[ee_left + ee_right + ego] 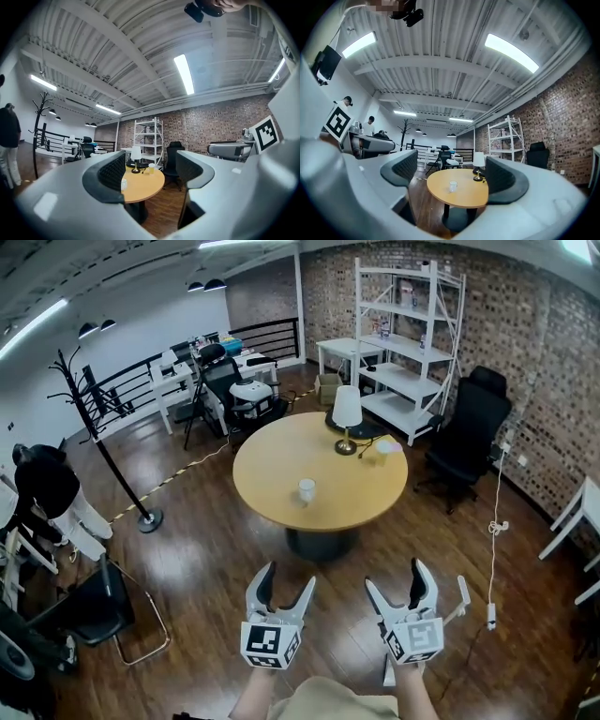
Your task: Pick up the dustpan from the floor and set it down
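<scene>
I see no dustpan that I can make out in any view. In the head view both grippers are held up side by side over the dark wood floor [206,559], in front of a round wooden table [356,498]. My left gripper [288,579] is open with nothing between its jaws, and my right gripper [396,577] is open and empty too. A small white part [388,673] shows on the floor just behind the right gripper; I cannot tell what it is. In the left gripper view the left gripper [150,171] frames the table [145,185]. The right gripper [450,171] points at the same table [461,192].
On the table stand a white cup [307,489] and a small lamp [347,418]. A black office chair [469,427] and white shelving [412,334] stand at the brick wall. A coat stand [103,446], a person [42,488] and a black folding chair [94,606] are at the left. A cable with a plug [492,549] hangs at the right.
</scene>
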Demonstrator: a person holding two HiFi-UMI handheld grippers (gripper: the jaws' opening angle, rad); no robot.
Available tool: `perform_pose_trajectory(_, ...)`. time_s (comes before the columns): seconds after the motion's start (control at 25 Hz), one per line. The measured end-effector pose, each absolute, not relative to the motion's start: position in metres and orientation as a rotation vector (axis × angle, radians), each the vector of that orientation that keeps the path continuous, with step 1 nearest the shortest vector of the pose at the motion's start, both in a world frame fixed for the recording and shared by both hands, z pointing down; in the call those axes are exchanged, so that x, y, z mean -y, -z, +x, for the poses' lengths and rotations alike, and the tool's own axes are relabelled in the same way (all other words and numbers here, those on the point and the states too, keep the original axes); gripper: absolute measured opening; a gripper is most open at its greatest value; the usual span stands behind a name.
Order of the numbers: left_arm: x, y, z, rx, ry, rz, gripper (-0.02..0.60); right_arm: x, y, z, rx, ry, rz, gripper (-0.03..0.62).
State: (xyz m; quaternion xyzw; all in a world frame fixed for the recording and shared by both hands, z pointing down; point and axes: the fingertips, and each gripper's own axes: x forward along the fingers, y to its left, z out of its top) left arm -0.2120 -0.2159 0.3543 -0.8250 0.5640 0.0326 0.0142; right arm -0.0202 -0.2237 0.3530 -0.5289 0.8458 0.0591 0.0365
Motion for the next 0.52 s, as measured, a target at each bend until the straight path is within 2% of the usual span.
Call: perform_pose_trajectory(0.52,0.21,-0.35,-0.227,-1.747,-0.133,-2.558,0.307,0.217,-0.349,-0.046,-2.628,-0.214,-1.598,0.451)
